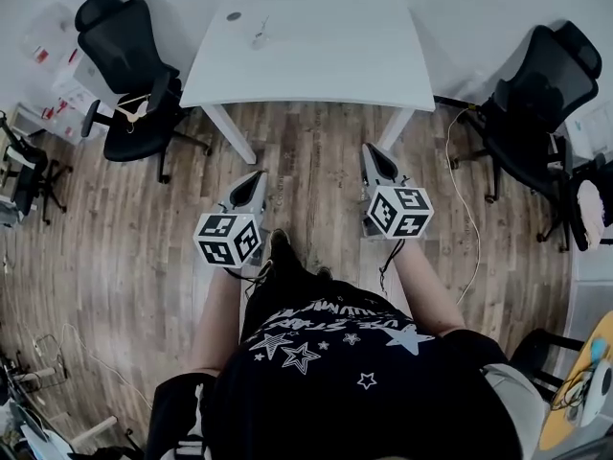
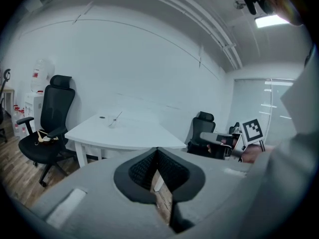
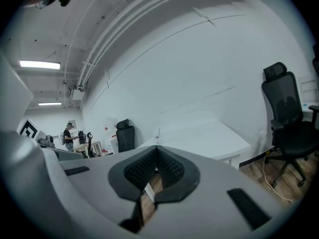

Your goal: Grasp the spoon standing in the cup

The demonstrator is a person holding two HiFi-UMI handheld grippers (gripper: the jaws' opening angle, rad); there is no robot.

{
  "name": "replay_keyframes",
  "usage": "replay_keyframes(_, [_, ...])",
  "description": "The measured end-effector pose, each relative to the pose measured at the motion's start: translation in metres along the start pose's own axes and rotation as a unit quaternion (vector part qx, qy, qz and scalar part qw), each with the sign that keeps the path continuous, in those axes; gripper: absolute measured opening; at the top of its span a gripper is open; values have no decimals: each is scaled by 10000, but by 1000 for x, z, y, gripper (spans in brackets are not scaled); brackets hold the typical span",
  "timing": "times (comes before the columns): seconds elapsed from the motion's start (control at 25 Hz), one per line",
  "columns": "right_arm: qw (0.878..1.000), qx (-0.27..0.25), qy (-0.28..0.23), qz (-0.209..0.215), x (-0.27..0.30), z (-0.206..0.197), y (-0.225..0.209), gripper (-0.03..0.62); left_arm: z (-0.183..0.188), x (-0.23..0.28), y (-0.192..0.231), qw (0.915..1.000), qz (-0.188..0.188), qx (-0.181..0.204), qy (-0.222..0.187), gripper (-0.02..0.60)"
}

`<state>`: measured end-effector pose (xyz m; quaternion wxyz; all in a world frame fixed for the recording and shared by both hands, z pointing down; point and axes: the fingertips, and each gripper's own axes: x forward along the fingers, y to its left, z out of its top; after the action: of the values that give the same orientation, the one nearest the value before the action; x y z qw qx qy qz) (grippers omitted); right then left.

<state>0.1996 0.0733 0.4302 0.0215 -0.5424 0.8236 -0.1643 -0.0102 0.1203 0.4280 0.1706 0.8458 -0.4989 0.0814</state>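
"Where is the table (image 1: 316, 56) in the head view?"

"Top centre. The cup (image 1: 259, 39) is on its upper left part, with the spoon (image 1: 263, 25) in it."

"And the chairs?"

"The left chair (image 1: 129, 65) is at the upper left beside the table, and the right chair (image 1: 536, 103) is at the right edge."

"The grippers?"

"The left gripper (image 1: 257, 178) and the right gripper (image 1: 370, 153) are mid-frame below the table, side by side and apart."

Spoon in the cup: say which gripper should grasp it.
Left, probably: the cup stands left of centre on the table, straight ahead of the left gripper; the right gripper sits further aside.
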Motion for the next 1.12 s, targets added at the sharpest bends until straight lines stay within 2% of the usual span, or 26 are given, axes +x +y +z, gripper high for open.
replay_keyframes(0.28, [9999, 56, -81, -104, 3, 4, -14, 9, 4, 19, 2, 10000, -65, 36, 33, 5])
replay_keyframes(0.56, [9998, -7, -101, -188, 31, 12, -26, 9, 13, 50, 20, 9999, -124, 49, -9, 5])
replay_keyframes(0.76, [9996, -19, -46, -275, 72, 18, -34, 9, 19, 81, 50, 9998, -184, -61, 49, 5])
replay_keyframes(1.12, [9991, -63, 45, -407, 172, 31, -49, 9, 55, 157, 124, 9995, -268, -146, 35, 5])
